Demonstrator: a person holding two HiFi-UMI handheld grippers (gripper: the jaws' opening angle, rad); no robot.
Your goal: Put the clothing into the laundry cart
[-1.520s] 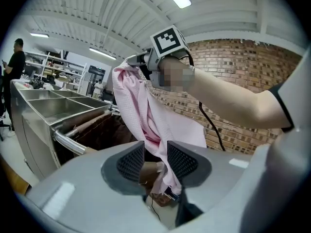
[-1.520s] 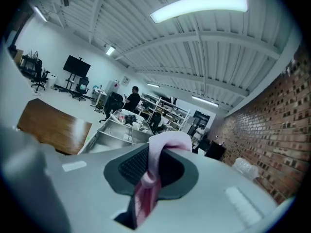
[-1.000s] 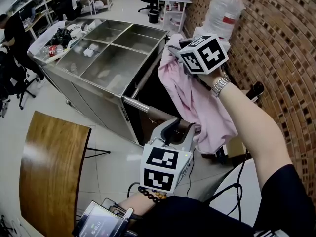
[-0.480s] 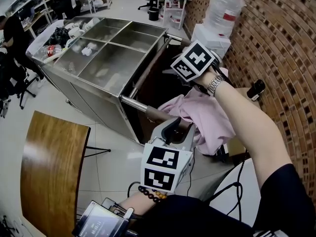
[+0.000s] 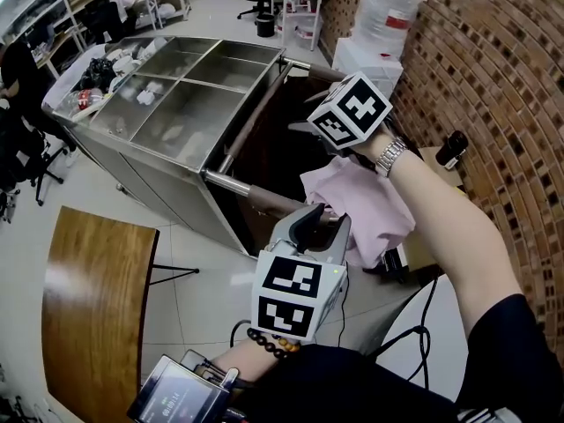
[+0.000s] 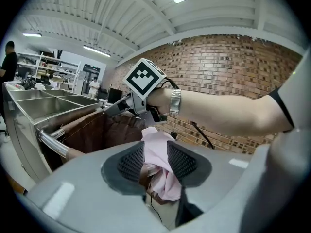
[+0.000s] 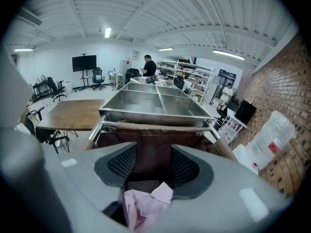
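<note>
One garment [image 5: 361,205] | one cart [image 5: 271,203] | left gripper [image 6: 156,152] jaws grip garment | right gripper [image 7: 153,154] jaws just opened, empty

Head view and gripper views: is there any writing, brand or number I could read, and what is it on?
Nothing here can be read.
Red label on the water bottle: too blurred to read.
Screen of the handheld device: print too small to read.
Marker cubes: black-and-white square patterns, no letters or numbers.
</note>
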